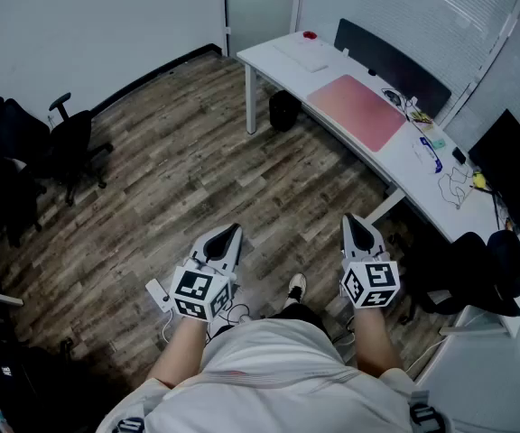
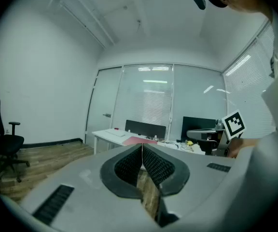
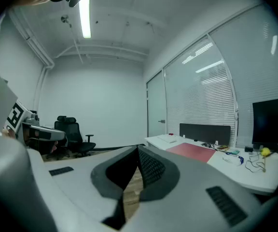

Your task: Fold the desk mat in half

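head view: shows the left gripper [image 1: 233, 230] and the right gripper [image 1: 351, 218] side by side over the wooden floor [image 1: 179, 170], both pointing ahead, nothing in either. finds the pink desk mat [image 1: 357, 111] lying flat and unfolded on the white desk [image 1: 404, 165], well apart from both, ahead and to the right, nearer the right gripper.

left gripper view: shows jaws pressed together at the tips, holding nothing. places the desk mat [image 2: 139, 140] far off, just above the closed tips, on the desk [image 2: 107, 134].

right gripper view: shows jaws closed tip to tip, empty. places the desk mat [image 3: 197, 152] well ahead and right of the tips, flat on the desk [image 3: 255, 170].
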Action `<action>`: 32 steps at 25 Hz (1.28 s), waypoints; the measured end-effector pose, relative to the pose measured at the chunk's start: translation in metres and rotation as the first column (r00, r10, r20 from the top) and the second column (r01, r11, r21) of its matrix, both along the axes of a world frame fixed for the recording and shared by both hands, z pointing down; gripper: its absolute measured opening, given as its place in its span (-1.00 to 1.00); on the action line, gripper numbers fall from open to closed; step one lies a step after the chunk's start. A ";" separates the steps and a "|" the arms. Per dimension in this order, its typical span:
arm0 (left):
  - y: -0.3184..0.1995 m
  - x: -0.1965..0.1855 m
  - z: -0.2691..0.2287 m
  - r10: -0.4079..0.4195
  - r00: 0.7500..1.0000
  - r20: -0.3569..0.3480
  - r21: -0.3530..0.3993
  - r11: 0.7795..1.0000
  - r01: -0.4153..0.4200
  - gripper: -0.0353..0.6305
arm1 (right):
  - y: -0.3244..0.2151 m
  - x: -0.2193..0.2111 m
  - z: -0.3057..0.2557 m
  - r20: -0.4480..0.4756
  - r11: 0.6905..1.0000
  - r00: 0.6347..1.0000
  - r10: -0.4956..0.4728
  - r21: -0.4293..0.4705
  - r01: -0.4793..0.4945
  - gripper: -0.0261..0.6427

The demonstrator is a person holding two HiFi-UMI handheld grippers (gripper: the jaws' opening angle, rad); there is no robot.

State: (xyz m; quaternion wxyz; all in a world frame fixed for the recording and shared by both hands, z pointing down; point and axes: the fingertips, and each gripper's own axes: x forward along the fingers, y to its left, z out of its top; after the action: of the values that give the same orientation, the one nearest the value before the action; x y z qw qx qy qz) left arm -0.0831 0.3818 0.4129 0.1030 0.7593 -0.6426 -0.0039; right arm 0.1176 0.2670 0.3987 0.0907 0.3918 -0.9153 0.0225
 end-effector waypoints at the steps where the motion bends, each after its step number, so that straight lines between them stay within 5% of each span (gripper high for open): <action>1: 0.001 0.000 0.000 0.000 1.000 0.000 0.001 1.000 0.000 -0.85 | 0.001 0.000 0.000 0.001 1.000 1.000 0.000 -0.002 0.000 -0.77; 21: 0.001 0.006 0.006 -0.002 1.000 -0.028 -0.014 1.000 0.001 -0.85 | 0.005 0.010 0.003 0.035 1.000 0.999 0.018 -0.014 -0.018 -0.77; 32: -0.048 0.023 0.016 0.036 0.998 -0.046 -0.041 0.998 -0.038 -0.85 | -0.039 0.031 0.018 0.023 0.996 0.998 0.054 -0.069 -0.053 -0.77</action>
State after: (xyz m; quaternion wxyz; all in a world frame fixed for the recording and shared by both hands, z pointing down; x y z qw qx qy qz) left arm -0.0605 0.3336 0.4292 0.1333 0.7684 -0.6259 -0.0056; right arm 0.1489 0.2283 0.4170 0.0918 0.4125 -0.9043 0.0609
